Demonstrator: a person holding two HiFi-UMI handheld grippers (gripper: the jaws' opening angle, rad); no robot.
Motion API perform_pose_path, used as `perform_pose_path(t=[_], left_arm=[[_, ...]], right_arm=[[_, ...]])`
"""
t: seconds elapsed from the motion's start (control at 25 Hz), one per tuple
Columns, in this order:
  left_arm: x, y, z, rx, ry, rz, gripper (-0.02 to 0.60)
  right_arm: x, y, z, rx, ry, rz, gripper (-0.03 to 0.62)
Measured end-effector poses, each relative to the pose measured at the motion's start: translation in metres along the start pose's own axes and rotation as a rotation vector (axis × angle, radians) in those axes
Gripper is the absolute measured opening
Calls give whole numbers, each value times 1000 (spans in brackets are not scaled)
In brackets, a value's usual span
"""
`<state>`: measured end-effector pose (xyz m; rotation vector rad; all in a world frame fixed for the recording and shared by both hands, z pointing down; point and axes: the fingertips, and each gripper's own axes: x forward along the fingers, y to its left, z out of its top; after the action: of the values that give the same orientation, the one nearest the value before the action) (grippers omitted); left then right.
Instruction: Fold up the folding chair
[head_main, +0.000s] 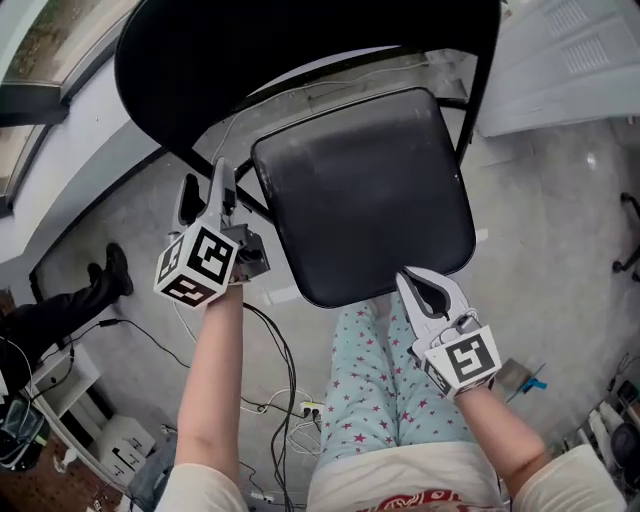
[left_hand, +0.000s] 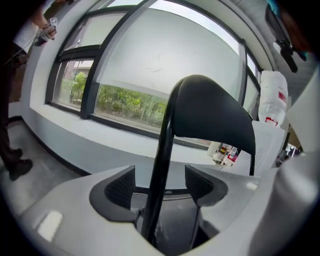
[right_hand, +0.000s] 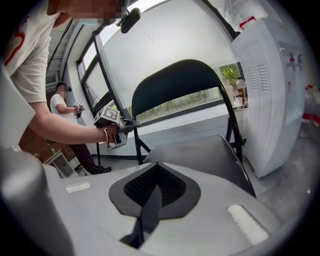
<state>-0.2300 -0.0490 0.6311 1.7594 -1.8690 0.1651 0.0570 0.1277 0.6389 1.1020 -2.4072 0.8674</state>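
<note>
1. Head view: folding chair (head_main: 365, 195) standing open on the floor (head_main: 560, 200), seat level. Left gripper (head_main: 206, 192) at its left side, right gripper (head_main: 408, 278) by the seat's front edge; contact there hard to tell.
2. Left gripper view: jaws spread, frame tube (left_hand: 162, 150) between the pads, seemingly unpinched. Best clamped squarely before any swing. Legs cut off.
3. Right gripper view: jaws pressed together, empty. Better pushed up under the seat's front edge; underside hidden.

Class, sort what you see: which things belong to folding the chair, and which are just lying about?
Job: black metal folding chair; left gripper, open around its frame tube; right gripper, shut, at the front edge of the seat.
Lying about: floor cables; white vented cabinet; small bottles behind the chair.
</note>
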Motion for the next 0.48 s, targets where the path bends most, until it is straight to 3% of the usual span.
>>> perform_pose_path(t=[0.2, 0.28, 0.36, 0.48], left_arm=[[42, -5, 15, 61, 46, -33, 294], [51, -2, 11, 99, 89, -13, 215], [54, -3, 7, 161, 113, 6, 17], [57, -6, 4, 242, 125, 21, 0]], right_arm=[[-10, -18, -36, 89, 40, -61, 25], [-13, -20, -46, 120, 59, -80, 25], [-15, -22, -53, 138, 70, -92, 26], [-15, -25, -63, 177, 76, -107, 25]])
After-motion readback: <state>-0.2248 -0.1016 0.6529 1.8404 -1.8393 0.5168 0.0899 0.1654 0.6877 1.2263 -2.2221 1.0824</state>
